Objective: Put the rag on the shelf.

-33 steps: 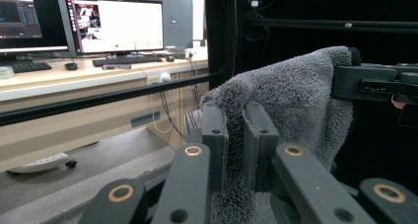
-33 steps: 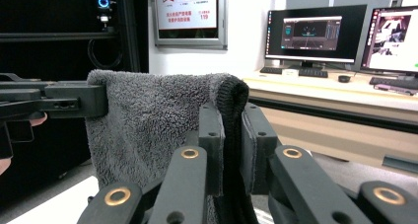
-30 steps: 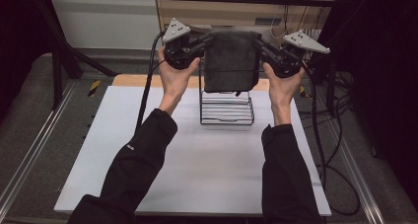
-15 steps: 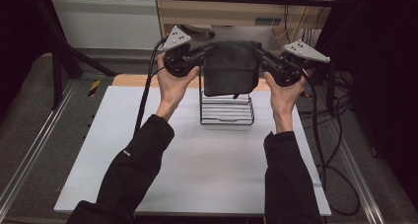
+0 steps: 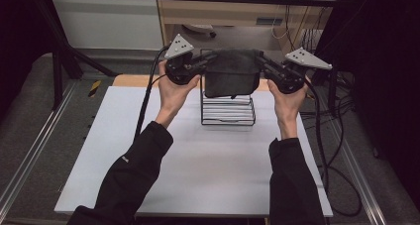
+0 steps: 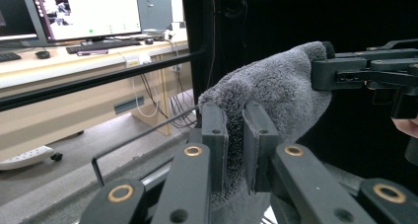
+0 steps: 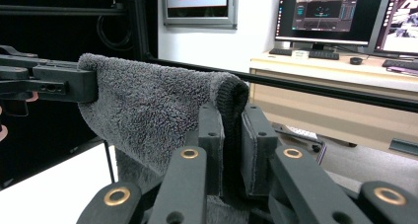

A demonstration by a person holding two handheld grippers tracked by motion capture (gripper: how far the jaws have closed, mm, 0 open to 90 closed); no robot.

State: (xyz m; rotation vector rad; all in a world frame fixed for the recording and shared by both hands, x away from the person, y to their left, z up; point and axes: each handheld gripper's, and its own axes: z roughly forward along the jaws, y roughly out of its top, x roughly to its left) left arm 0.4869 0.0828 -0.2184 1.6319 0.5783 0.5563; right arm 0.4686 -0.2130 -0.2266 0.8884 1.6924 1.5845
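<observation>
Holding grey towel (image 5: 232,72) stretched above wire rack (image 5: 228,110), left tongs (image 5: 208,61) and right tongs (image 5: 261,64) clamped on its top corners. Next, probably: lower evenly, drape over rack's top bar, release.

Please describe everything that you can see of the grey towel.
The grey towel is dark, thick terry cloth with a looped, fluffy pile. It is folded and hangs spread between two upper corners, above a black wire rack on the white table. The left hand-held gripper is shut on one corner and the right hand-held gripper on the other. Its lower edge hangs loose over the rack's top.
</observation>
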